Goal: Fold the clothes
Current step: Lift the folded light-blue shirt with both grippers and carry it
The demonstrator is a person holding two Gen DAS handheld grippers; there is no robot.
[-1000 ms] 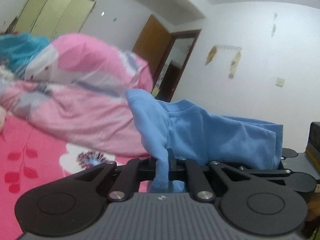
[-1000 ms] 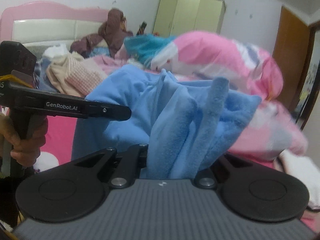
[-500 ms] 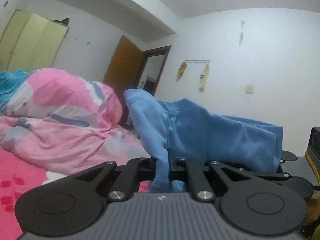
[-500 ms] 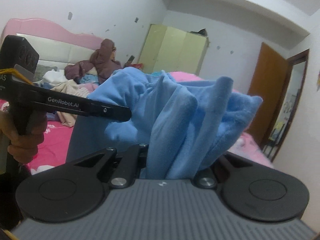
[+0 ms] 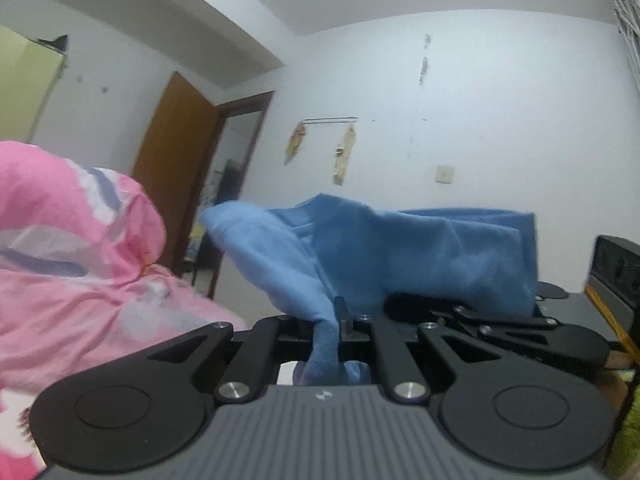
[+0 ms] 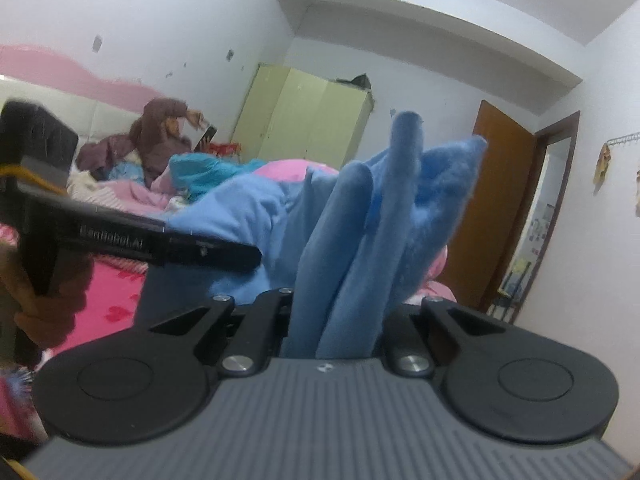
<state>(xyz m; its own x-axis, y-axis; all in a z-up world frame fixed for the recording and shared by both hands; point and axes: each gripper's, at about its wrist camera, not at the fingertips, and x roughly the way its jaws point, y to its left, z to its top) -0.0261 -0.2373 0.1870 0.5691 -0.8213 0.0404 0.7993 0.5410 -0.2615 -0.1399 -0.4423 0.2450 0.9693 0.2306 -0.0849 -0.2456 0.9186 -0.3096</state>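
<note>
- Left gripper (image 5: 326, 326): jaws clamped on a thin fold of the blue garment (image 5: 420, 256).
- Right gripper (image 6: 336, 320): jaws clamped on a thick bunch of the blue garment (image 6: 360, 232).
- Blue garment: suspended between both grippers, above the pink quilt (image 5: 68, 248).
- Brown door (image 5: 176, 168): beyond the pink quilt, open.

text: "GenRobot.AI" (blurred) | on: left gripper (image 6: 224, 254) side
</note>
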